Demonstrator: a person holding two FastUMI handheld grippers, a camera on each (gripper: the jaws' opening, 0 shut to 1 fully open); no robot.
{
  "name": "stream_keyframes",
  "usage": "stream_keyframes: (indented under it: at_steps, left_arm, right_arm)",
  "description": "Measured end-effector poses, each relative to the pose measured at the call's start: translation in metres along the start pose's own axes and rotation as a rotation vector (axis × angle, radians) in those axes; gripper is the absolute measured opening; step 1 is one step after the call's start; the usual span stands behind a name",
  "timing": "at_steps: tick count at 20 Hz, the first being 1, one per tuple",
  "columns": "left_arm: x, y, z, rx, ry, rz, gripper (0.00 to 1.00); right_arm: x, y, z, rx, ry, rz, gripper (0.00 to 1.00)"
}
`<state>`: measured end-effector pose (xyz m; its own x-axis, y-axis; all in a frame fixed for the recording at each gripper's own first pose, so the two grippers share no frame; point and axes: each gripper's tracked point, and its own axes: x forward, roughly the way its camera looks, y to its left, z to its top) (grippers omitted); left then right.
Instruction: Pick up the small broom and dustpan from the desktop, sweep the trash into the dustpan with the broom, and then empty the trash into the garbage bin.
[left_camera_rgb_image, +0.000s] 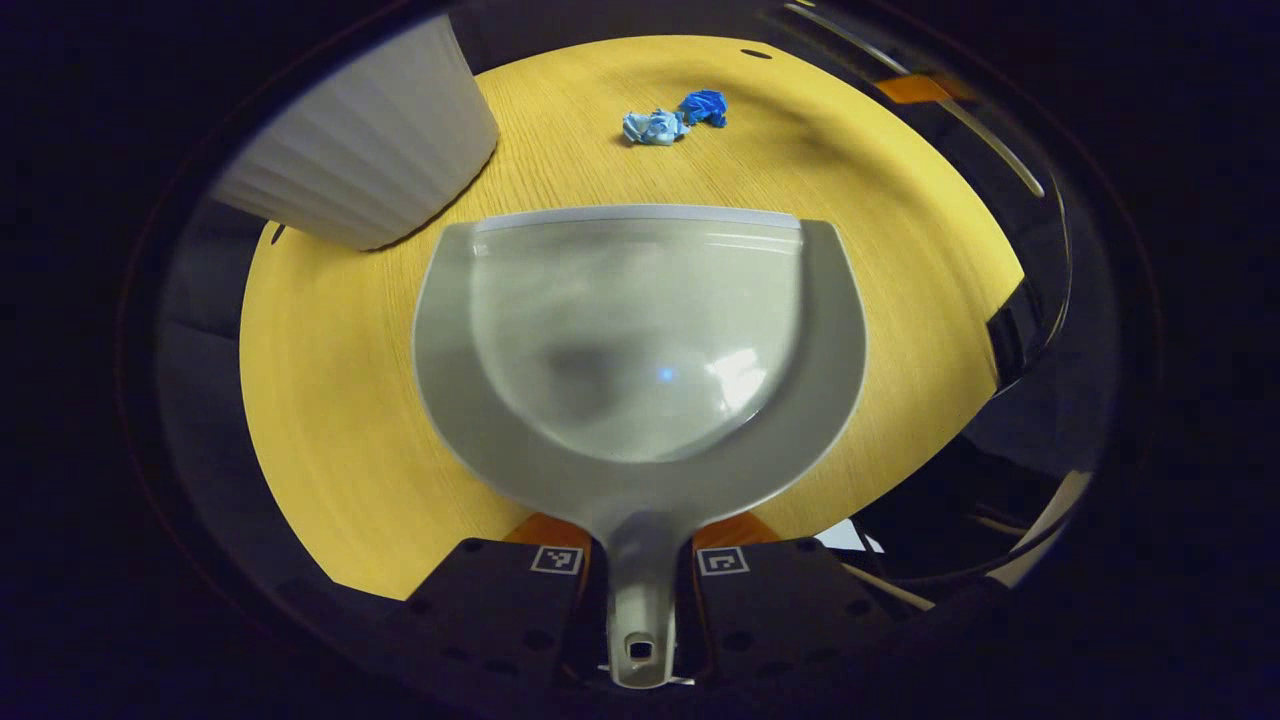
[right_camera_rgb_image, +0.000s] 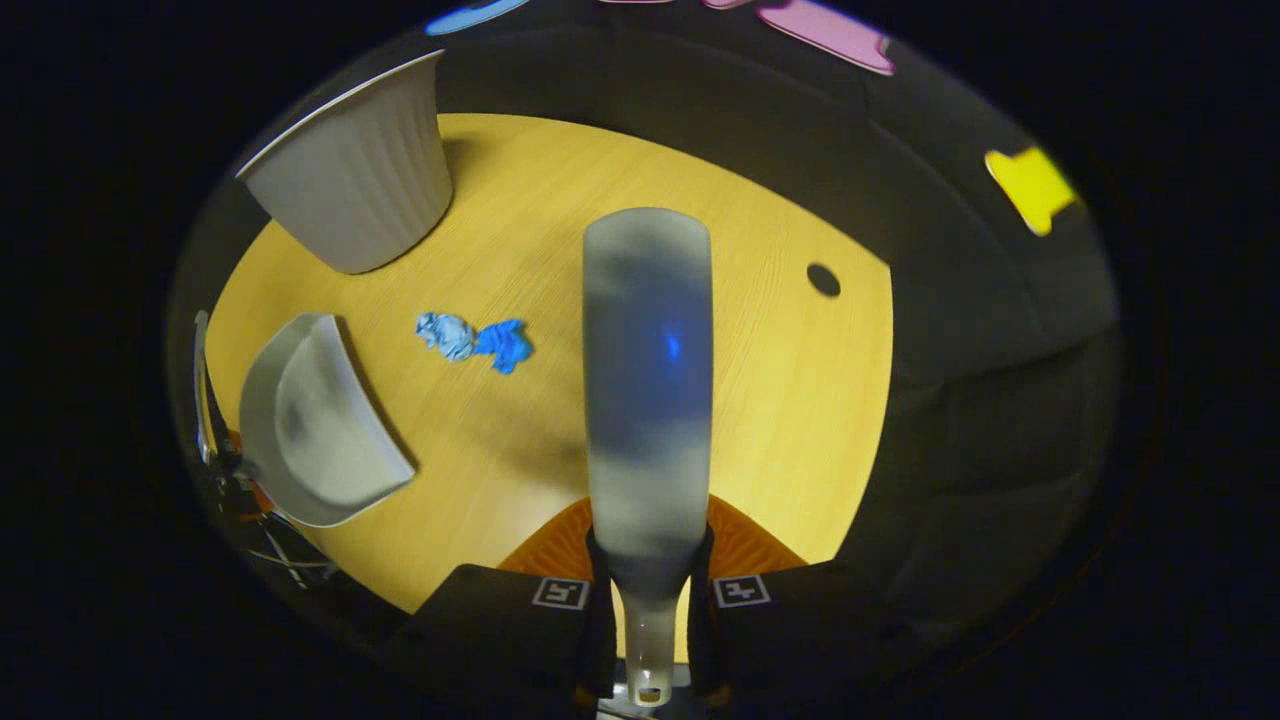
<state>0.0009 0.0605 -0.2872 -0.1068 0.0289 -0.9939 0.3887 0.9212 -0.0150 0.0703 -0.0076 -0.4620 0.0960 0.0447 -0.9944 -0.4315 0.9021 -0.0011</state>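
Surface (left_camera_rgb_image: 330, 400): wood-grain, ribbed white bin (left_camera_rgb_image: 370, 140) at far left | left tongs (left_camera_rgb_image: 640, 570) clamp dustpan (left_camera_rgb_image: 640, 340) handle, pan seemingly just above surface | right tongs (right_camera_rgb_image: 648, 600) clamp broom (right_camera_rgb_image: 648, 400) handle | two crumpled blue scraps (left_camera_rgb_image: 672, 118) beyond dustpan lip, touching each other.

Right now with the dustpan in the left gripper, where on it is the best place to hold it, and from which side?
By its narrow handle, from the rear end, opposite the open lip. The dustpan widens into a broad scoop too wide for the fingers, while the slim handle fits between them. The left gripper is shut on it there, leaving the lip facing the crumpled blue trash on the desktop.
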Motion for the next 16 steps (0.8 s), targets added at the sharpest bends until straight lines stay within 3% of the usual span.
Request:
stream_keyframes:
  at_steps: [4,9,16]
  left_arm:
    - [0.007,0.007,-0.010,0.054,0.042,0.008,0.25]
    - [0.011,0.014,-0.003,0.101,0.053,-0.007,0.25]
    - [0.017,0.024,-0.003,0.155,0.071,0.010,0.25]
  right_arm:
    - [0.041,0.012,0.047,-0.112,0.034,0.057,0.30]
    - [0.095,0.042,0.039,-0.306,0.124,0.080,0.30]
    - [0.100,0.093,0.049,-0.398,0.165,0.194,0.30]
